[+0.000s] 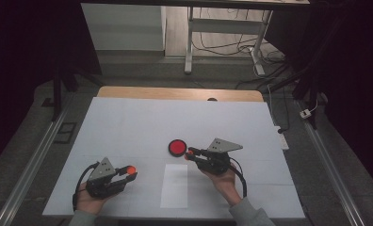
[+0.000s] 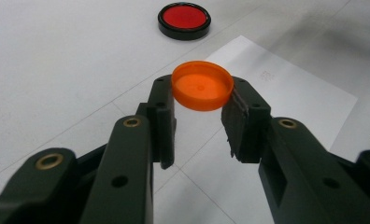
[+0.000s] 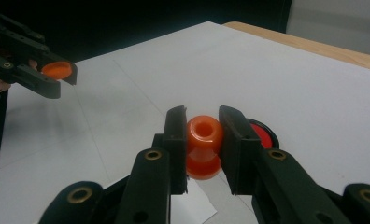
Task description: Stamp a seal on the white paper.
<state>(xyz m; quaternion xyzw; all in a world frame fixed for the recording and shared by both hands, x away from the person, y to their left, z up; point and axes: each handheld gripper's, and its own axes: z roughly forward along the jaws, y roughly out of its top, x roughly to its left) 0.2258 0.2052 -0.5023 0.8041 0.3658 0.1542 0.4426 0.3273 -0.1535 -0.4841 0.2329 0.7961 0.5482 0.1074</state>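
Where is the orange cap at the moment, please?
The orange cap sits clamped between the left gripper jaws, above the table's near-left part, left of the white paper sheet.

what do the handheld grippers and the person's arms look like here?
Both the left gripper and right gripper are black two-jaw units with brass-coloured pivot bushings, flat rectangular pads, a grey three-cornered top plate and a trailing black cable. The person wears grey sleeves.

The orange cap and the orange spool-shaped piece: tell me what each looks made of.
Orange cap, held in the left claw: looks like thin moulded plastic, smooth and slightly translucent, with a small moulding dot at its centre. Orange spool-shaped piece, held in the right claw: probably plastic or rubber, glossy, with soft highlights on rounded edges; which of the two cannot be told.
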